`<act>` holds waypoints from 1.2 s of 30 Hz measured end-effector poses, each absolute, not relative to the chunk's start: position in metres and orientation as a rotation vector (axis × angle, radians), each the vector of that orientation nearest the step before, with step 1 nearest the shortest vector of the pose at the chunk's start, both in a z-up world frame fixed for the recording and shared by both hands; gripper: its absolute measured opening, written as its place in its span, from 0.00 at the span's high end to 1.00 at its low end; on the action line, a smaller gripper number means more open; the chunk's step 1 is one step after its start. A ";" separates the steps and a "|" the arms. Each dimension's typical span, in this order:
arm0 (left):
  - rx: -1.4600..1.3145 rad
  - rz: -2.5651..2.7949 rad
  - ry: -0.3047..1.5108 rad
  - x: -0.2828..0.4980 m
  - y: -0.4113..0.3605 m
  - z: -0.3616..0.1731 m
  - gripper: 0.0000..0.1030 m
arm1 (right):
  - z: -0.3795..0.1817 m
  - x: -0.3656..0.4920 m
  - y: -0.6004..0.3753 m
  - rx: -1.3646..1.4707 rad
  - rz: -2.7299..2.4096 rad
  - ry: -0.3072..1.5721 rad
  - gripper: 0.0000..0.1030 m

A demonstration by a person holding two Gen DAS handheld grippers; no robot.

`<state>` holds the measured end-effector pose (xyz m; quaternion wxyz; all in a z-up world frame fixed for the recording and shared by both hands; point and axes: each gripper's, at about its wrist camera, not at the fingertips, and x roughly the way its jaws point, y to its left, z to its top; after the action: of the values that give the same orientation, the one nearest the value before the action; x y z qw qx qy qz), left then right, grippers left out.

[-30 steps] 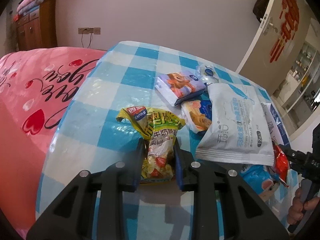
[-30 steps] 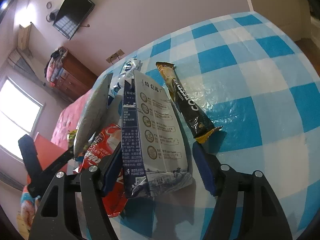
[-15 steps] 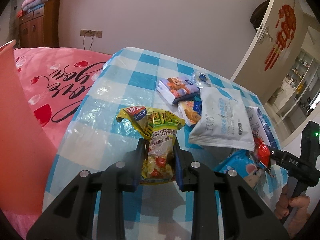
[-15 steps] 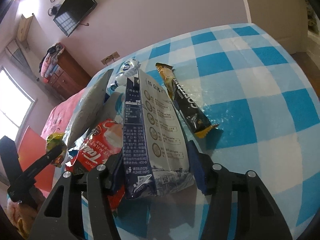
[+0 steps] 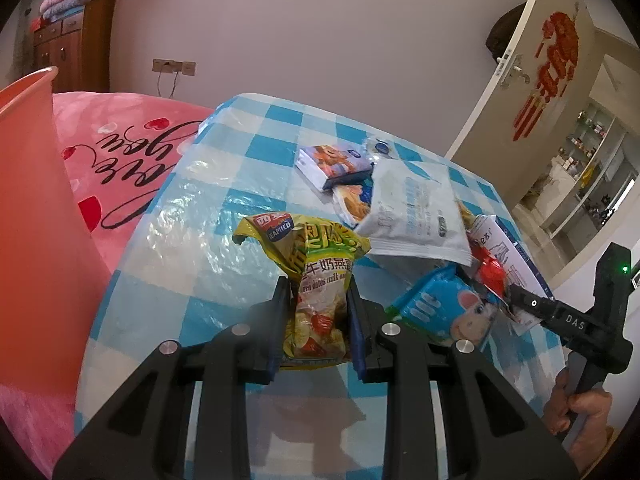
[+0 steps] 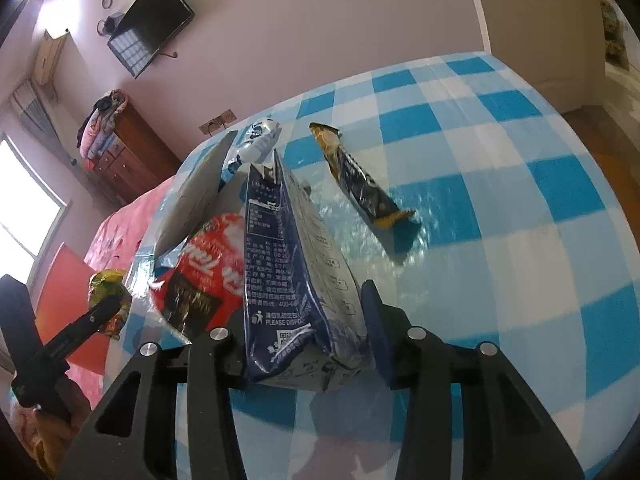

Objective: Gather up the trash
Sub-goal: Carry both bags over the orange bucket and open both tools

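While both tongs hold wrappers, none has reached the orange bin (image 5: pixel 28 208) yet. Left tongs (image 5: pixel 316 320) pinch a yellow snack bag (image 5: pixel 318 280) above the table (image 5: pixel 192 240); right tongs (image 6: pixel 308 328) have just been closing on a navy-and-white pouch (image 6: pixel 292 264), which sits squeezed between them. Several packets remain on the table, so most collecting seems left. Only the left view shows the white pouch (image 5: pixel 416 216) and biscuit packs; only the right shows a dark bar wrapper (image 6: pixel 360 184) lying apart.

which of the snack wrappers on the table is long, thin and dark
The dark coffee stick wrapper, lying alone on the checked tablecloth, apart from the pile.
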<state>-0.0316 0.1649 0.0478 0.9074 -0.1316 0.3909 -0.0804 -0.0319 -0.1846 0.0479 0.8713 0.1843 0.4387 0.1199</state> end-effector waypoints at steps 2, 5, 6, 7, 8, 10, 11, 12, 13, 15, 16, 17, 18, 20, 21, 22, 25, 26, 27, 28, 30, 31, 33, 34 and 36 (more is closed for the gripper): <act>-0.270 -0.175 0.805 -0.037 0.164 0.049 0.72 | 0.050 -0.040 -0.186 0.392 0.250 0.910 0.57; -0.272 -0.184 0.798 -0.046 0.163 0.053 0.72 | 0.056 -0.051 -0.187 0.386 0.254 0.894 0.57; -0.275 -0.189 0.795 -0.049 0.163 0.054 0.72 | 0.057 -0.053 -0.188 0.387 0.255 0.889 0.57; -0.277 -0.193 0.791 -0.051 0.163 0.056 0.72 | 0.060 -0.056 -0.188 0.389 0.256 0.885 0.57; -0.278 -0.196 0.787 -0.053 0.163 0.057 0.72 | 0.063 -0.060 -0.189 0.393 0.259 0.879 0.57; -0.280 -0.205 0.776 -0.057 0.163 0.061 0.72 | 0.068 -0.064 -0.189 0.399 0.265 0.870 0.58; -0.283 -0.210 0.770 -0.060 0.163 0.064 0.72 | 0.072 -0.067 -0.189 0.400 0.270 0.863 0.58; -0.284 -0.214 0.764 -0.061 0.163 0.067 0.72 | 0.075 -0.069 -0.188 0.399 0.273 0.858 0.58; -0.286 -0.219 0.754 -0.064 0.162 0.071 0.72 | 0.079 -0.073 -0.186 0.397 0.276 0.850 0.58; -0.288 -0.230 0.736 -0.068 0.162 0.077 0.72 | 0.089 -0.078 -0.183 0.397 0.288 0.834 0.58; -0.289 -0.237 0.725 -0.071 0.163 0.082 0.72 | 0.094 -0.080 -0.181 0.397 0.296 0.826 0.58; -0.290 -0.240 0.718 -0.073 0.163 0.085 0.72 | 0.100 -0.083 -0.177 0.398 0.305 0.818 0.58; -0.290 -0.243 0.711 -0.074 0.163 0.089 0.72 | 0.104 -0.084 -0.175 0.398 0.313 0.813 0.58; -0.294 -0.250 0.688 -0.079 0.165 0.098 0.72 | 0.116 -0.086 -0.167 0.396 0.338 0.799 0.58; -0.298 -0.252 0.674 -0.081 0.168 0.103 0.72 | 0.120 -0.086 -0.164 0.396 0.349 0.796 0.58; -0.301 -0.252 0.665 -0.083 0.170 0.106 0.72 | 0.126 -0.086 -0.158 0.394 0.367 0.792 0.58; -0.309 -0.244 0.626 -0.090 0.182 0.122 0.72 | 0.142 -0.085 -0.137 0.382 0.423 0.782 0.58; -0.311 -0.239 0.616 -0.092 0.185 0.126 0.72 | 0.148 -0.084 -0.128 0.377 0.447 0.778 0.58; -0.314 -0.230 0.600 -0.095 0.192 0.132 0.72 | 0.152 -0.084 -0.121 0.372 0.465 0.776 0.58; -0.317 -0.223 0.591 -0.097 0.196 0.135 0.72 | 0.157 -0.083 -0.112 0.366 0.490 0.776 0.58; -0.326 -0.202 0.570 -0.101 0.209 0.144 0.72 | 0.166 -0.080 -0.090 0.351 0.541 0.776 0.58; -0.330 -0.183 0.556 -0.104 0.220 0.150 0.72 | 0.171 -0.078 -0.079 0.341 0.566 0.775 0.58; -0.327 -0.154 0.536 -0.110 0.233 0.158 0.72 | 0.179 -0.074 -0.054 0.321 0.619 0.777 0.58; -0.320 -0.130 0.522 -0.113 0.242 0.163 0.72 | 0.183 -0.072 -0.040 0.311 0.650 0.780 0.58; -0.314 -0.091 0.506 -0.119 0.259 0.170 0.72 | 0.191 -0.068 -0.013 0.296 0.703 0.787 0.58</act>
<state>-0.1187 0.2588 0.1700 0.9549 -0.1546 0.2494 -0.0448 -0.0675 -0.0134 0.1906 0.8535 0.1409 0.3740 0.3344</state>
